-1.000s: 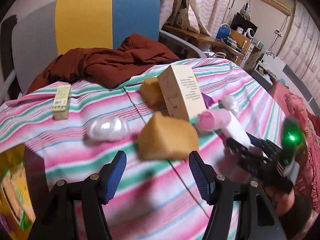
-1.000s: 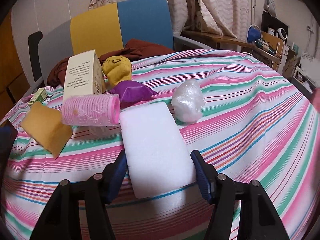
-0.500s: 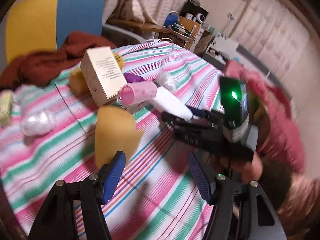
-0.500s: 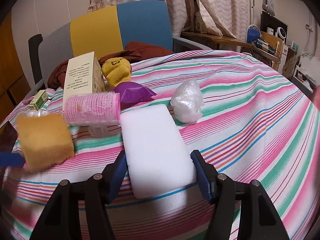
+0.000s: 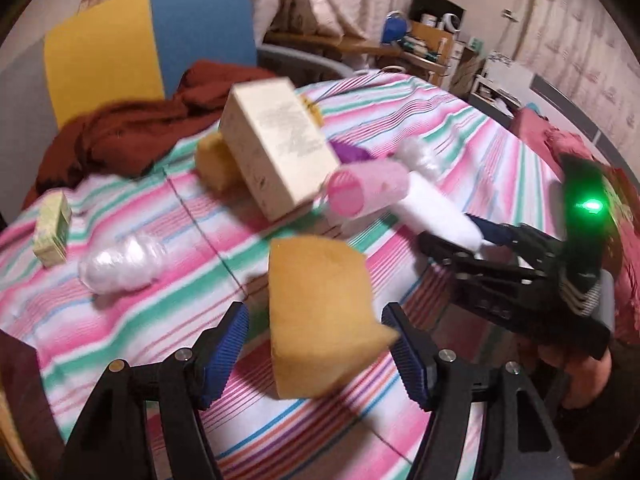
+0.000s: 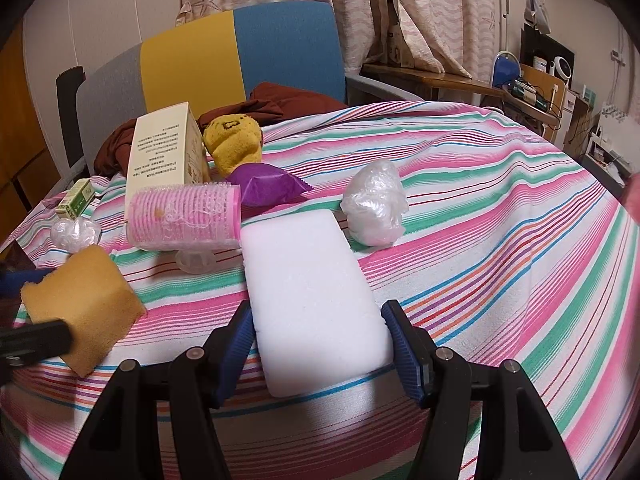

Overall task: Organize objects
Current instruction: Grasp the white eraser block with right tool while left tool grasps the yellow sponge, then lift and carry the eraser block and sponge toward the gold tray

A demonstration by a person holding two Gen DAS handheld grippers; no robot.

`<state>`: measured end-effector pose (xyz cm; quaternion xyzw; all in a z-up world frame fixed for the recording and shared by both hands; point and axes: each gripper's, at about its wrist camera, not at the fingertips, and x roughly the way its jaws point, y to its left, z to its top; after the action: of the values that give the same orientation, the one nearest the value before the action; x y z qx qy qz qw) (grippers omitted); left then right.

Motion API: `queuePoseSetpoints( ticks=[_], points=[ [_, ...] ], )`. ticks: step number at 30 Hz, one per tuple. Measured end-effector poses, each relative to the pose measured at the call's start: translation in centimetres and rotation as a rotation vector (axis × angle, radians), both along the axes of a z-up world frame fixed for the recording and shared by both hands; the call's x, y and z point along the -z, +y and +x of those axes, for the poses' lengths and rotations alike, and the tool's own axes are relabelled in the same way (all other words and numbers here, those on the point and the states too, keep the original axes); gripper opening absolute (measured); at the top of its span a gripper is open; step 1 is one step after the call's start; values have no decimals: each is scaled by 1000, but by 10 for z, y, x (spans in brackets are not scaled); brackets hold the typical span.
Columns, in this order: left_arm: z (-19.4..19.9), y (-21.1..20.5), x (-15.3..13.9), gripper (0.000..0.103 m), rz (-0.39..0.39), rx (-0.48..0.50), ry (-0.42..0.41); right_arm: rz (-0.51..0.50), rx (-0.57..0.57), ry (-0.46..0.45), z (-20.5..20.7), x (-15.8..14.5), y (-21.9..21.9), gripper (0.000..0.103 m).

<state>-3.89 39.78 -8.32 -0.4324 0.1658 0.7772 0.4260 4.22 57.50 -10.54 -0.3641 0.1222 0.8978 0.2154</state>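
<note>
A yellow sponge [image 5: 320, 312] lies on the striped cloth between the open fingers of my left gripper [image 5: 316, 352]; it also shows in the right wrist view [image 6: 80, 304]. My right gripper [image 6: 318, 352] is open around the near end of a white foam block [image 6: 312, 296], seen from the side in the left wrist view [image 5: 436, 212]. Behind stand a pink hair roller [image 6: 184, 216], a cream box [image 6: 164, 152], a purple packet [image 6: 266, 188], a yellow plush [image 6: 234, 142] and two clear plastic wads [image 6: 376, 208] [image 5: 120, 260].
A small green box [image 5: 52, 228] lies at the cloth's left. A dark red garment [image 5: 132, 136] lies at the far edge against a yellow-and-blue chair back [image 6: 240, 52]. A cluttered desk [image 6: 520, 88] stands at the back right.
My left gripper has swung back towards the sponge and closed in, so the sponge now sits between its fingers. The right gripper has stayed around the white block.
</note>
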Motion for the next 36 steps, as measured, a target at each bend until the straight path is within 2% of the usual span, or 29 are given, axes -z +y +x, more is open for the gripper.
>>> queuePoseSetpoints(
  ticks=[3,5,9,14,17,24,29,36],
  points=[
    [-1,1,9,70,14,-32,14,6,2,-3,0,0,-1,65],
    [0,2,14,61,28,-43,22,9,3,-3,-1,1,-1,65],
    [10,-6,19,56,55,-59,82,9,3,-1,0,1,-1,65],
    [11,-14,21,47,83,-49,80,17,5,-1,0,1,0,65],
    [13,-17,21,46,91,-57,81,27,8,-4,-1,1,0,64],
    [27,-21,21,46,58,-74,151,31,41,10,6,-1,-2,62],
    [32,-30,21,46,72,-83,148,3,106,40,23,-3,-2,62],
    [42,-43,19,45,89,-82,138,-41,106,48,41,-5,-20,62]
  ],
)
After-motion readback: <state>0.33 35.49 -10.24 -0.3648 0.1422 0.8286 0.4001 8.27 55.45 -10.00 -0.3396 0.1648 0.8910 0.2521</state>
